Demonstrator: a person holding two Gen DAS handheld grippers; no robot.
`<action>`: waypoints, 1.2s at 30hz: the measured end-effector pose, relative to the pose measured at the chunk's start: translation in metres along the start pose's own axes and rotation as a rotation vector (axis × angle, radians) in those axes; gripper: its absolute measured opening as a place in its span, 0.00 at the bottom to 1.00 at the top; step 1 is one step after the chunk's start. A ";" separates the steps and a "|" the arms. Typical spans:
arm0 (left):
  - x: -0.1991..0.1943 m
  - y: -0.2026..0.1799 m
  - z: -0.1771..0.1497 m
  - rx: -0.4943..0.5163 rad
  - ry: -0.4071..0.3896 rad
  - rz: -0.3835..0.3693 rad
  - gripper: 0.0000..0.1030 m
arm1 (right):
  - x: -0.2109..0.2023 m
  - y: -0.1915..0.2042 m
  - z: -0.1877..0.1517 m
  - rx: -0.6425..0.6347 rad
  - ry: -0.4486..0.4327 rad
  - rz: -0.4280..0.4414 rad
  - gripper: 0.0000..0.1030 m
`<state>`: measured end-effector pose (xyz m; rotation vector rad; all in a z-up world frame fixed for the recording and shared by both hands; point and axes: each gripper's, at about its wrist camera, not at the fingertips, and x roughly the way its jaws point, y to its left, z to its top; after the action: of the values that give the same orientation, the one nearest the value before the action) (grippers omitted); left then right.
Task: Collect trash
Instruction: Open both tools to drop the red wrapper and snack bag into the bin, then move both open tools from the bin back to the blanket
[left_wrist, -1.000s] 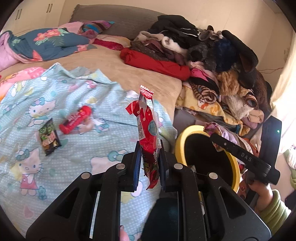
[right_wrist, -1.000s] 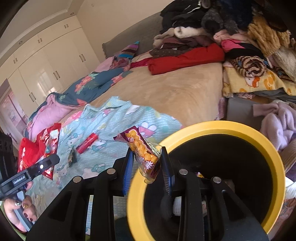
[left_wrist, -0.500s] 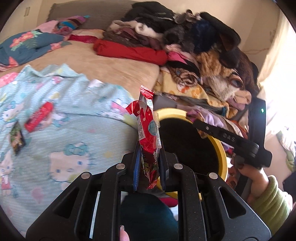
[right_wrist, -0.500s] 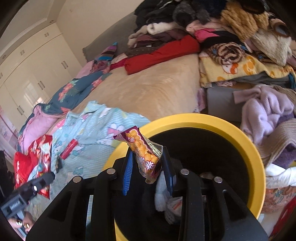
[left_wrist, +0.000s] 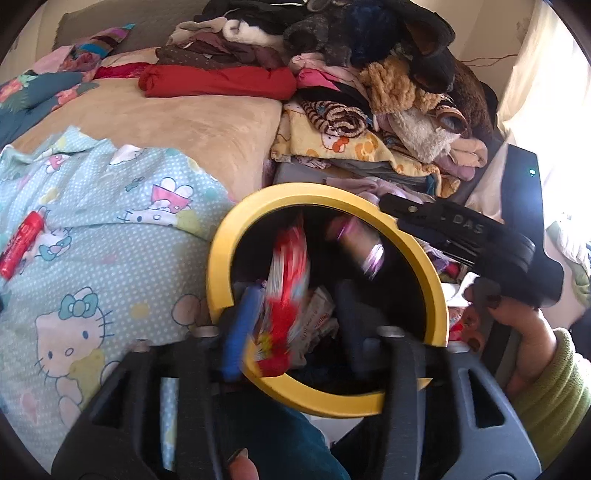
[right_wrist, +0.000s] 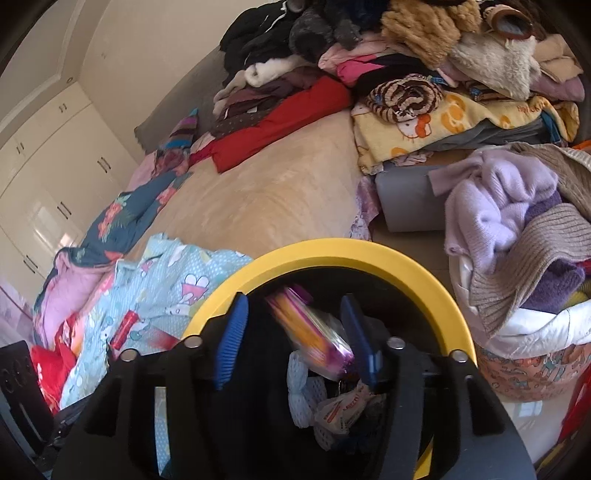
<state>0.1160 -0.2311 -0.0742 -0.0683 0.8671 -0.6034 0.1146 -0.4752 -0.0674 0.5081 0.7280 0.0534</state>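
A black bin with a yellow rim (left_wrist: 221, 254) stands beside the bed; its rim also shows in the right wrist view (right_wrist: 343, 251). My left gripper (left_wrist: 295, 314) is open over the bin, and a blurred red snack wrapper (left_wrist: 286, 280) drops between its fingers. My right gripper (right_wrist: 295, 332) is open over the same bin, and a blurred orange and purple snack bag (right_wrist: 314, 332) falls between its blue pads. White wrappers (right_wrist: 332, 406) lie inside the bin. A red wrapper (left_wrist: 22, 243) lies on the Hello Kitty sheet (left_wrist: 92, 229).
A tall pile of clothes (left_wrist: 369, 74) covers the far side of the bed. A basket of knitwear (right_wrist: 517, 240) stands right of the bin. A red folded garment (right_wrist: 280, 122) lies on the beige blanket (left_wrist: 184, 125). White wardrobes (right_wrist: 48, 173) line the left wall.
Both grippers moved over the bin and opened. The red wrapper left my left gripper and the orange snack bag left my right gripper; both are falling into the bin.
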 end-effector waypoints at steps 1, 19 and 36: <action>0.000 0.003 0.000 -0.006 -0.006 0.004 0.54 | 0.000 0.001 0.000 0.000 -0.003 0.000 0.53; -0.072 0.117 -0.001 -0.185 -0.216 0.331 0.81 | 0.030 0.117 -0.012 -0.193 0.029 0.126 0.66; -0.108 0.225 -0.025 -0.415 -0.223 0.496 0.83 | 0.074 0.224 -0.026 -0.352 0.100 0.224 0.67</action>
<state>0.1502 0.0176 -0.0823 -0.2814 0.7432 0.0547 0.1816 -0.2508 -0.0268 0.2480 0.7380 0.4116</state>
